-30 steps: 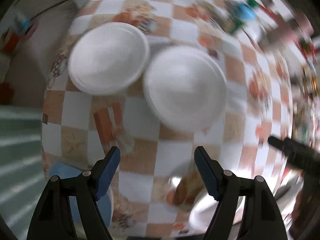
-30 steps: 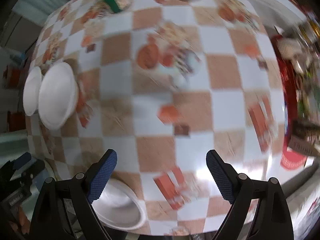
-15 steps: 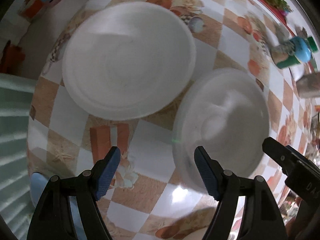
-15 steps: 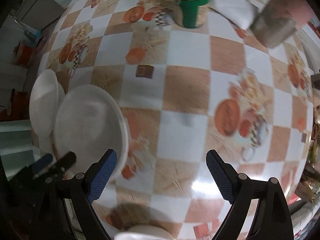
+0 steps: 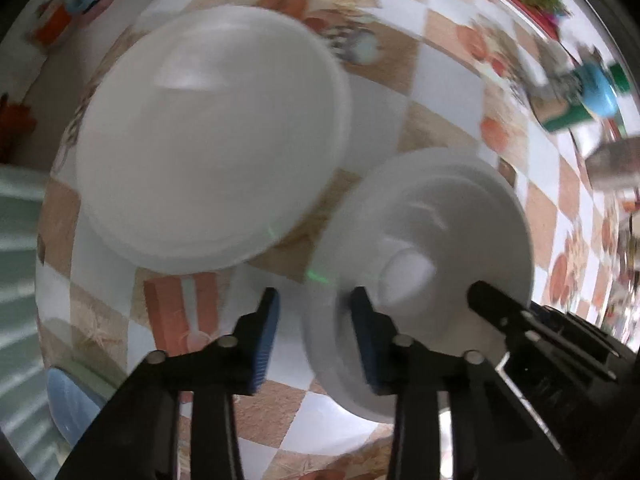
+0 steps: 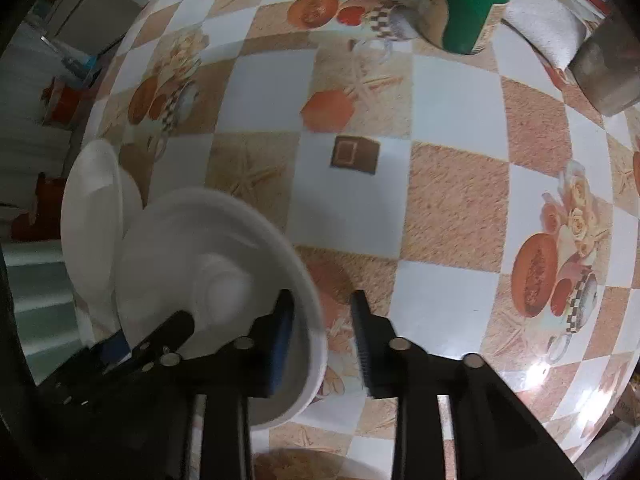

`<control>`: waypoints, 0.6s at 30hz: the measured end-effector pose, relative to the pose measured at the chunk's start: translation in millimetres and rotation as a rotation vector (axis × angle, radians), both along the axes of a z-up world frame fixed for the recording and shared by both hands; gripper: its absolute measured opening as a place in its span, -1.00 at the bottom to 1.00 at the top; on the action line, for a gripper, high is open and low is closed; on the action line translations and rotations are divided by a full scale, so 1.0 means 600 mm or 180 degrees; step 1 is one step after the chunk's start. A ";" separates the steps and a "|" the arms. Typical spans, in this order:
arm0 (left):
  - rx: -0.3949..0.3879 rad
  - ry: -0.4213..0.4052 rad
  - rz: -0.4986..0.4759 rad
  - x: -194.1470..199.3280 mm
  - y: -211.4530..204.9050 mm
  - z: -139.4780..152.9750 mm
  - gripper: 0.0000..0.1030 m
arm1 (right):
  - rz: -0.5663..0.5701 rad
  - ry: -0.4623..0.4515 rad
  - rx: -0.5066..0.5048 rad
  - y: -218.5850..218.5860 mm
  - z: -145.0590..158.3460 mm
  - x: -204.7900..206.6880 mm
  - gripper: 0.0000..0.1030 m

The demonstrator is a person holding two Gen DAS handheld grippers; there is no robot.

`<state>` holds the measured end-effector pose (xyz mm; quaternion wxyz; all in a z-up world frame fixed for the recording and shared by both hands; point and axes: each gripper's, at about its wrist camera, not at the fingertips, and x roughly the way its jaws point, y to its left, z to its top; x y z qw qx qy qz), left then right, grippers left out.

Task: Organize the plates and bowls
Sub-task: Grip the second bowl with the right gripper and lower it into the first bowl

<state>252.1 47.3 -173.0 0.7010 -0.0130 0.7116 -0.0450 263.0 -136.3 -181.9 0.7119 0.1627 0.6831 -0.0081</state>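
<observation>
Bowl (image 5: 420, 240): white, upright on the checked cloth (image 6: 452, 184) near the table's edge, and both my claws are at it from opposite sides. My left claw (image 5: 314, 320) points down over its near rim, 1 finger inside the bowl and 1 outside. Its jaws are closing with the rim between them, and I see a gap between the outer pad and the wall. My right claw (image 6: 322, 320) straddles the far rim the same way, 1 finger inside and 1 outside. Its jaws have drawn together and clamp the bowl's wall. A wider white plate (image 5: 208, 136) lies just beside the bowl; I cannot tell whether they touch. A green can (image 6: 468, 12) stands well apart at the cloth's far side.
</observation>
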 end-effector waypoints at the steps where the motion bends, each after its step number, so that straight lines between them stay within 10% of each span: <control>1: -0.0015 0.0011 -0.0060 -0.004 -0.006 0.000 -0.38 | 0.0056 0.0004 0.0015 0.004 -0.001 -0.005 -0.67; 14: 0.0108 -0.0084 -0.0977 -0.064 -0.076 -0.001 -0.22 | -0.0171 0.0174 0.0345 -0.015 -0.018 -0.165 -0.68; 18: 0.0055 -0.0048 -0.1006 -0.050 -0.094 0.001 -0.43 | -0.0185 0.0196 0.0327 -0.005 -0.017 -0.171 -0.68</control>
